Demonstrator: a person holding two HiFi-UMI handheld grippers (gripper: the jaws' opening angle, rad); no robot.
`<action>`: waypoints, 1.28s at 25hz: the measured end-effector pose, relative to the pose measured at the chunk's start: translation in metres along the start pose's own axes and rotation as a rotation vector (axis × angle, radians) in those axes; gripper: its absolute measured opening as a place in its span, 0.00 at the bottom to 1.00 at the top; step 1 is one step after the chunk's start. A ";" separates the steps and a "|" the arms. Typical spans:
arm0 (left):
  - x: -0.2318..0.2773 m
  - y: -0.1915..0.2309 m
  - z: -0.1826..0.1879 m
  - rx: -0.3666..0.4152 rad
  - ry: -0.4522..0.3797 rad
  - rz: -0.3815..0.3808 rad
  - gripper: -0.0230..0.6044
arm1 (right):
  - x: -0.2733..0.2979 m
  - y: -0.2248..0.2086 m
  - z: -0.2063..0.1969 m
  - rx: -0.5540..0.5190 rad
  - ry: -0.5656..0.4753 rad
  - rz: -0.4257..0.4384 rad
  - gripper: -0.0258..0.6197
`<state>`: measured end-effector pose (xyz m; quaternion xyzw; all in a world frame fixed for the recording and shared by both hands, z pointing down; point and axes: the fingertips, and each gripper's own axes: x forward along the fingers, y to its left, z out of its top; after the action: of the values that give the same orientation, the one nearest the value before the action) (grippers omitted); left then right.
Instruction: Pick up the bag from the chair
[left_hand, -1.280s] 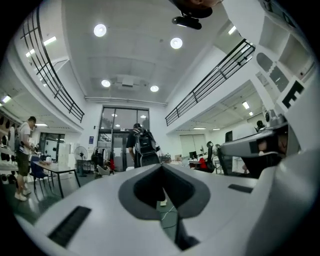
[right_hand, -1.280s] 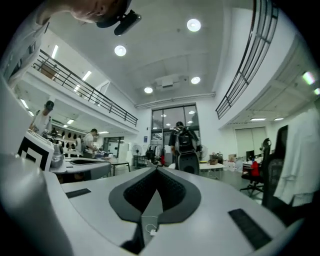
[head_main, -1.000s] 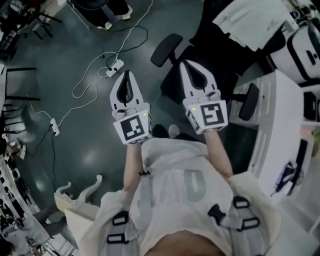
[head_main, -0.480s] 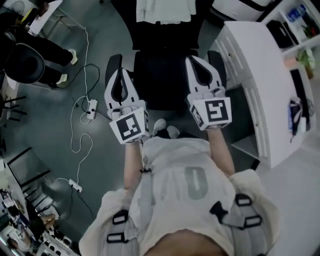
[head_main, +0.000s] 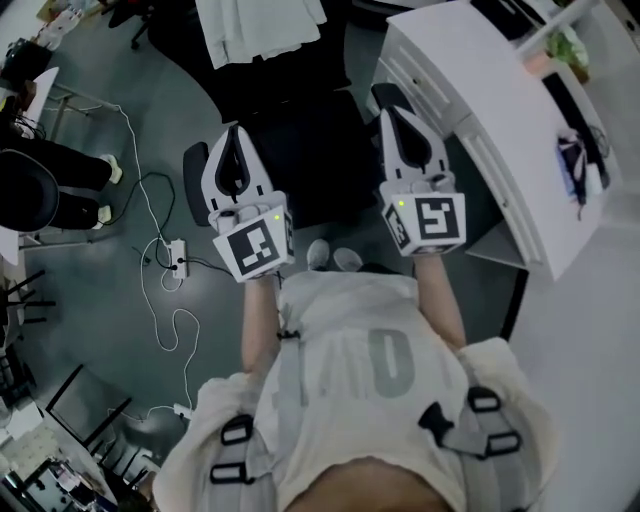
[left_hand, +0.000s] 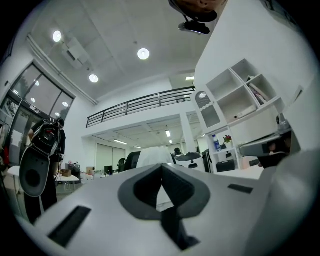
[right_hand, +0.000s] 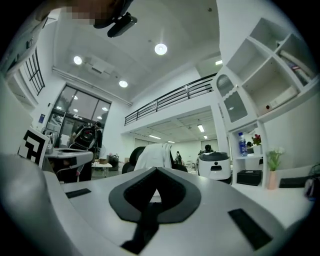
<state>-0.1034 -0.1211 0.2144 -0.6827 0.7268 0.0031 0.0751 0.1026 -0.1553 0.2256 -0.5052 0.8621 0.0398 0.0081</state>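
L gripper (head_main: 234, 135) & R gripper (head_main: 397, 115) hovering, jaws pressed together, empty, pointing toward frame top over black chair (head_main: 310, 160). White fabric item (head_main: 260, 30) draping over chair back, long axis running top-bottom in frame.

Three cameras, one shared chair.
The head view looks steeply down onto the chair (head_main: 300, 150) from close above. The left gripper view faces that chair (left_hand: 129, 160) level from farther back; the right gripper view shows the chair (right_hand: 133, 157) likewise.
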 end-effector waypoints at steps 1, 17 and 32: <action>0.002 0.000 0.000 -0.005 -0.005 -0.008 0.05 | -0.001 -0.001 0.000 -0.003 0.002 -0.011 0.05; -0.008 0.025 -0.001 0.033 0.001 -0.031 0.05 | -0.003 0.027 0.001 -0.012 0.004 0.032 0.06; -0.018 0.029 -0.007 0.014 -0.045 -0.102 0.46 | 0.002 0.032 -0.004 0.054 -0.013 0.037 0.52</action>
<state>-0.1318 -0.1024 0.2207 -0.7181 0.6892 0.0097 0.0961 0.0736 -0.1411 0.2313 -0.4884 0.8720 0.0197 0.0265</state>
